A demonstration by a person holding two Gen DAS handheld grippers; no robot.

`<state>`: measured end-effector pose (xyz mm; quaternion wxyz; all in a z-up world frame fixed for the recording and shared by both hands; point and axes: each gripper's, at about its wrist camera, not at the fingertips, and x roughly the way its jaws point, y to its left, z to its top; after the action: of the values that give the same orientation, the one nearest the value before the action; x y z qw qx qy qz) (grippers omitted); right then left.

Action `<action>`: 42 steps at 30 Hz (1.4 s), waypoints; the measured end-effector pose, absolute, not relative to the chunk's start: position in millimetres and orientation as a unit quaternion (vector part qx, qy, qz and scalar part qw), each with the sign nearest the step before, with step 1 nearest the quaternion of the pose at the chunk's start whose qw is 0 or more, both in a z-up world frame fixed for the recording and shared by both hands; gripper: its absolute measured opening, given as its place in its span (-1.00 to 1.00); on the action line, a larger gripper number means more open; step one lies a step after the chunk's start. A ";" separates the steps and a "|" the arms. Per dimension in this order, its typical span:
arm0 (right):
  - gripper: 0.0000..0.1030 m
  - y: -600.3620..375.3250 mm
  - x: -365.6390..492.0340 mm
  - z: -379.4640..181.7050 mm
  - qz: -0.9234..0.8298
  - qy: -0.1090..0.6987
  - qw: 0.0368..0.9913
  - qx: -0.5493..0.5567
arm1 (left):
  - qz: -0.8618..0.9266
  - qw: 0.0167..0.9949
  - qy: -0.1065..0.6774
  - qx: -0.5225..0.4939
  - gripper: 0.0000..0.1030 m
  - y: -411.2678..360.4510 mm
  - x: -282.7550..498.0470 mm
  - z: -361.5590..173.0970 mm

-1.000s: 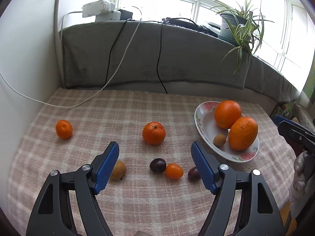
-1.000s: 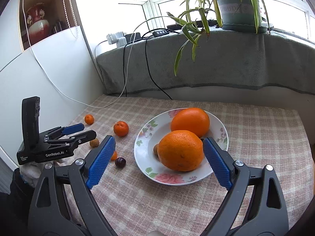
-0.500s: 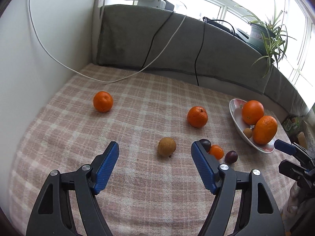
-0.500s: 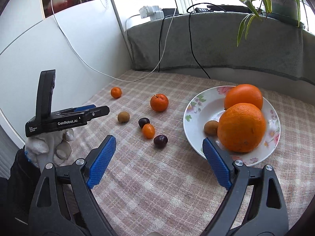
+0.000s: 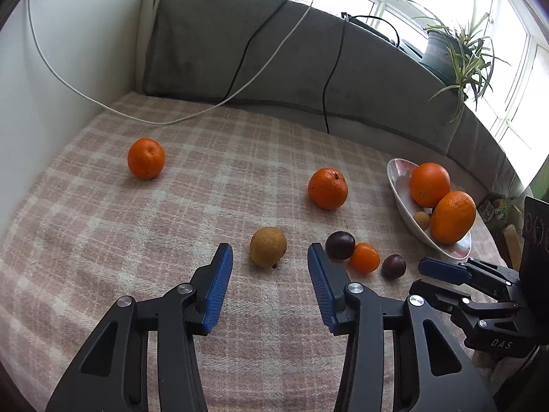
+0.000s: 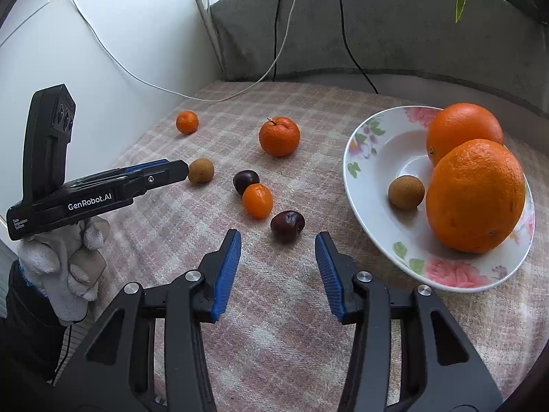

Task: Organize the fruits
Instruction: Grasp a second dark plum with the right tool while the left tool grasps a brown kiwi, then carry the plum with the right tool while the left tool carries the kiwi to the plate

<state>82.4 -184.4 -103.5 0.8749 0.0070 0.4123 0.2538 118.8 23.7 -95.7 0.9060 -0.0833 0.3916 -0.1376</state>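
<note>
My left gripper (image 5: 269, 252) is open and empty, its blue pads either side of a brown round fruit (image 5: 268, 246) that lies just ahead on the checked cloth. My right gripper (image 6: 278, 238) is open and empty, just short of a dark plum (image 6: 287, 225). A small orange kumquat (image 6: 257, 200) and a second dark plum (image 6: 246, 181) lie beyond it. Two mandarins (image 5: 327, 188) (image 5: 146, 158) lie farther back. A floral plate (image 6: 370, 158) at the right holds two big oranges (image 6: 475, 195) and a small brown fruit (image 6: 406, 192).
The table wears a pink checked cloth (image 5: 206, 178). A grey padded ledge (image 5: 274, 51) with hanging cables (image 5: 329, 68) runs along the back, a white wall (image 5: 51, 68) stands at the left, and a potted plant (image 5: 456, 48) sits on the ledge at right.
Both grippers have moved forward and down toward the loose fruit. The left now frames the brown fruit; the right has swung left from the plate to the near plum. Both jaws have narrowed somewhat.
</note>
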 end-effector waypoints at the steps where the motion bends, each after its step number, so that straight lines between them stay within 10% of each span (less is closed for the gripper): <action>1: -0.10 -182.9 83.4 -104.0 0.253 0.413 0.875 0.004 | -0.139 0.906 0.392 -0.082 -0.17 23.0 120.0 -95.8; 42: -0.54 -187.4 81.5 -94.5 0.233 0.401 0.886 0.014 | -0.142 0.907 0.388 -0.081 -0.53 23.0 126.4 -89.5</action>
<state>81.5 -187.4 -94.5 0.8859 0.0139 0.4007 0.2334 126.4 23.0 -89.5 0.9069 -0.0811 0.3884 -0.1416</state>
